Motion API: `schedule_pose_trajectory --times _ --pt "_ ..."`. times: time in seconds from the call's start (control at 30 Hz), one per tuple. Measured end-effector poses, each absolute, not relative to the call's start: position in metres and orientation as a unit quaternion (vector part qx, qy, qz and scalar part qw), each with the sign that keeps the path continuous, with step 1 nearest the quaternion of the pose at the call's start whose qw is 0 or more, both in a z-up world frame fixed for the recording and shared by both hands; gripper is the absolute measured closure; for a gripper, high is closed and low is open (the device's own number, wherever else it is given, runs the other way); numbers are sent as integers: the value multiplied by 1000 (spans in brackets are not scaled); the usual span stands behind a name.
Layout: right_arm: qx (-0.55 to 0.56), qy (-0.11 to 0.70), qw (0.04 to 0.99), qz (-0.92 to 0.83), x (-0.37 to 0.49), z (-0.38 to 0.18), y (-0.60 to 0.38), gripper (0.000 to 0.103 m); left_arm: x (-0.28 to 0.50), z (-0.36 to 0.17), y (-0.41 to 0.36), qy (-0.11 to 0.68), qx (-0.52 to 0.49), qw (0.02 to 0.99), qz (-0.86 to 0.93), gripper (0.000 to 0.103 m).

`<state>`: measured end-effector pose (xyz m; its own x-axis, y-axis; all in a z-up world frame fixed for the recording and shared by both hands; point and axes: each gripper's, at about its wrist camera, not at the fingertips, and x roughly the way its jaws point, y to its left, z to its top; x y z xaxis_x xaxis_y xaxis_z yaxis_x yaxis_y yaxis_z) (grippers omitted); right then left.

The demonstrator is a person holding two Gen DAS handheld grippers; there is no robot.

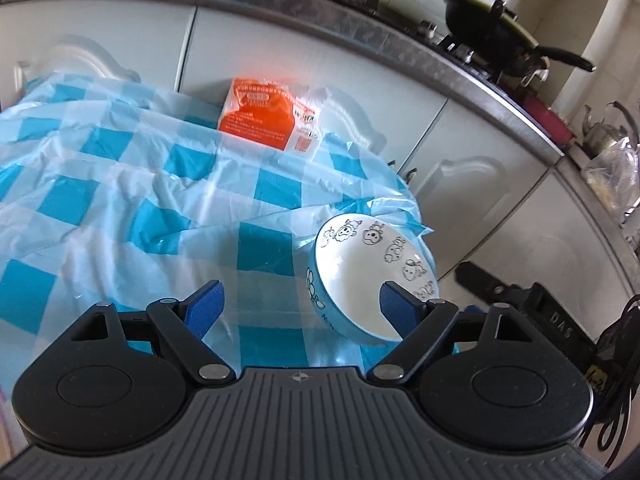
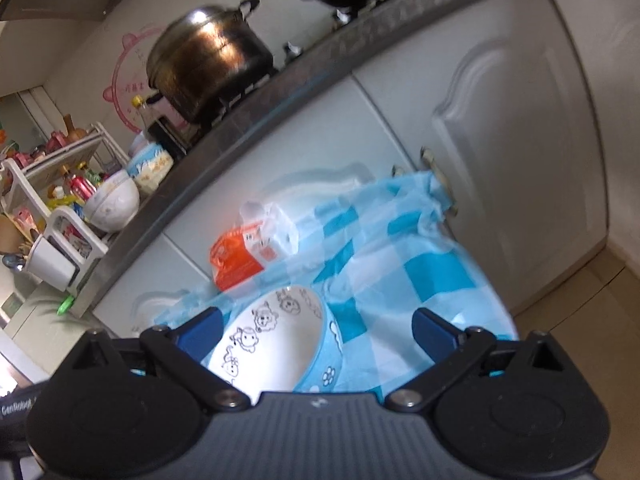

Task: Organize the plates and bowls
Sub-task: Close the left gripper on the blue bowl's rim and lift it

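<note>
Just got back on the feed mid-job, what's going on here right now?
A person holds a gripper in each hand over a table with a blue checked cloth. Both the left gripper and the right gripper are open and hold nothing. A blue-and-white bowl sits on the cloth near the table's edge, between the jaws in each view but not gripped. An orange packet lies farther back.
</note>
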<state>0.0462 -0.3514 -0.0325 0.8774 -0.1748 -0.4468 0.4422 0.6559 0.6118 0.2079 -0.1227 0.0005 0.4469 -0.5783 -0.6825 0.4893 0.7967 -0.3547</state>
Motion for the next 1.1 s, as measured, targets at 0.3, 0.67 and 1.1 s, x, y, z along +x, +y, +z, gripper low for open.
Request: schedule_pose_trajectory --times 0.3,0.67,1.1 --pt "405 204 883 -125 72 -47 -372 9 233 -24 -154 458 -56 835 -301 13" --pt "437 245 859 -105 79 -65 -390 30 248 -48 -176 485 -52 819 -301 60" --pt "471 258 843 -16 90 -66 -385 30 246 -54 -182 481 -53 812 -328 82"
